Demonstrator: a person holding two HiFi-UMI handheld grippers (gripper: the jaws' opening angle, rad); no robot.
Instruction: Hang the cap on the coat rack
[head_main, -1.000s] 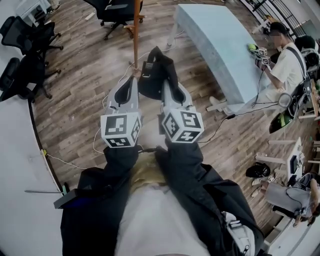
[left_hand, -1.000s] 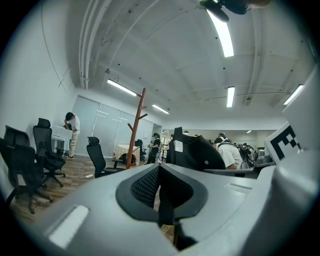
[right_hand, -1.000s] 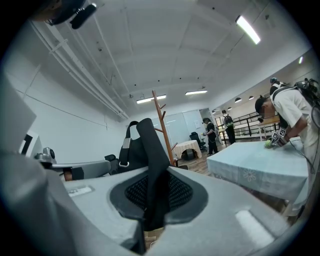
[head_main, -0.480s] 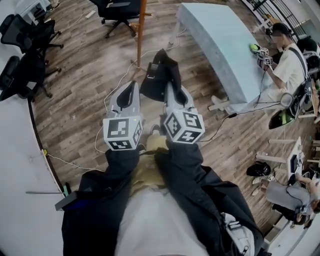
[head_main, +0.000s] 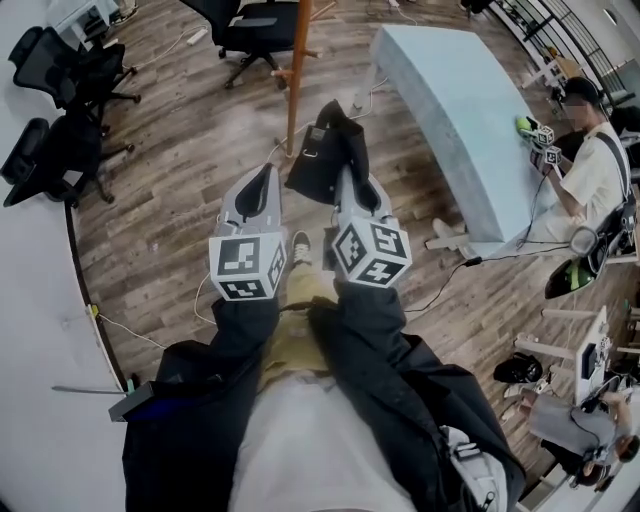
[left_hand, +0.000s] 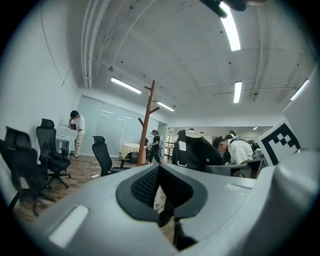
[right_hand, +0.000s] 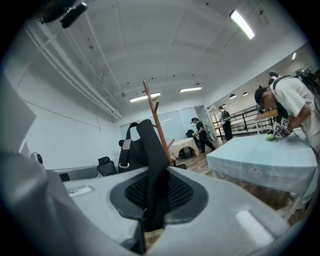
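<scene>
A black cap (head_main: 325, 150) hangs off my right gripper (head_main: 343, 172), which is shut on its brim. In the right gripper view the brim (right_hand: 152, 165) stands on edge between the pads, with the crown and strap buckle (right_hand: 126, 145) to the left. My left gripper (head_main: 266, 172) is held alongside, jaws a narrow slit apart with nothing in them; floor shows through the slit. From the left gripper view the cap (left_hand: 197, 150) appears at the right. The wooden coat rack (head_main: 298, 70) stands just ahead, its pole and pegs rising beyond the cap (right_hand: 154, 112) and left of it (left_hand: 148, 115).
A long table with a pale blue cover (head_main: 450, 100) runs along the right, where a person (head_main: 590, 170) bends over it with grippers. Black office chairs stand at the far left (head_main: 60, 130) and behind the rack (head_main: 250, 20). Cables (head_main: 455, 270) lie on the wooden floor.
Both grippers, with the cap in the right one, have come forward toward the coat rack. The pole now stands closer, just beyond the cap.
</scene>
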